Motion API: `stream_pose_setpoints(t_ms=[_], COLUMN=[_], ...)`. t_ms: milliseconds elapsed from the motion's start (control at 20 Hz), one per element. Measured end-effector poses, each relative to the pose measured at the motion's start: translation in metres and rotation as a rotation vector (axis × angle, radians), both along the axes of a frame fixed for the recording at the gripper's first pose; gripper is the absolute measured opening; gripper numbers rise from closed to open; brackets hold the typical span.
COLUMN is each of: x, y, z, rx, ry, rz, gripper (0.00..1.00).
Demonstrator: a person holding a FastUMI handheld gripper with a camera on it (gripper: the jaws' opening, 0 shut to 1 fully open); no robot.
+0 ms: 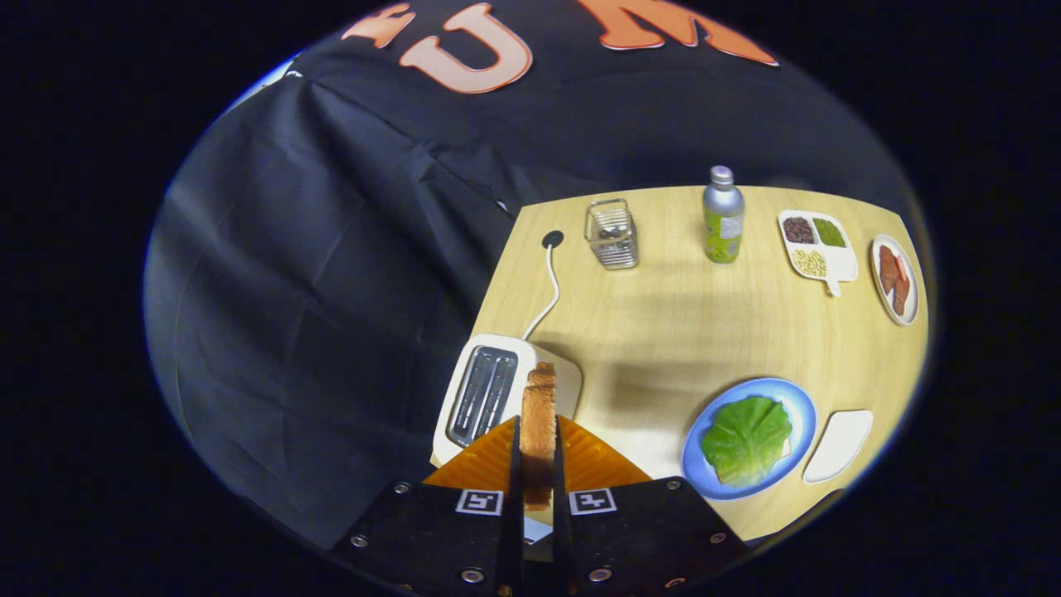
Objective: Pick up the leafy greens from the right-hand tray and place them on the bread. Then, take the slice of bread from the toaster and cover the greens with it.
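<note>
Claw [537,464] clamped on the toast slice [539,419], 2 fingers nearly together with only the slice's thickness between them, slice standing on edge and poking up past the fingertips. Held clear of the white toaster [485,398], which sits just beyond and a little to the left, both slots looking empty. Over to the right on the tabletop [680,307], blue plate [800,414] with the lettuce leaf [748,438] already spread over the bottom bread, a pale corner of it peeking out beside the leaf. Small white tray [839,444] just beside the plate, bare now. Greens step looks done, then; covering step under way, slice lifted but not yet carried across. Handling call: toast light, stiff and dry, likely crumbly at the crust, so a gentle pinch on the flat faces near the lower half seems right, no harder squeeze. Next, probably a swing right and a tilt to lay it flat. Lettuce soft and springy, likely to slide if the toast lands off-centre. Wire basket [612,234], metal bottle [723,217] and 2 snack dishes well apart at the far side, out of the path.
</note>
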State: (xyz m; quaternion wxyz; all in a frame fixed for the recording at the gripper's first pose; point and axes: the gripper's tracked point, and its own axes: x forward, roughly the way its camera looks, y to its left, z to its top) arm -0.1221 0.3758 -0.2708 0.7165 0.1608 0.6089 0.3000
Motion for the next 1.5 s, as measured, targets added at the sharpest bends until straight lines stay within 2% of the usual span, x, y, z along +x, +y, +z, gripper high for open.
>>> stream_pose_setpoints(t_ms=[250,650,850,1150,1500], x=[0.001,-0.01,-0.014,-0.033,-0.031], y=[-0.056,-0.12,-0.139,-0.154,-0.167], z=[-0.02,-0.062,-0.093,-0.142,-0.176], rx=[-0.002,0.013,0.023,0.055,0.049], ry=[0.027,0.058,0.08,0.213,0.205], rz=[-0.053,-0.072,-0.084,-0.137,-0.148], gripper=[0.15,0.15,0.15,0.15,0.17])
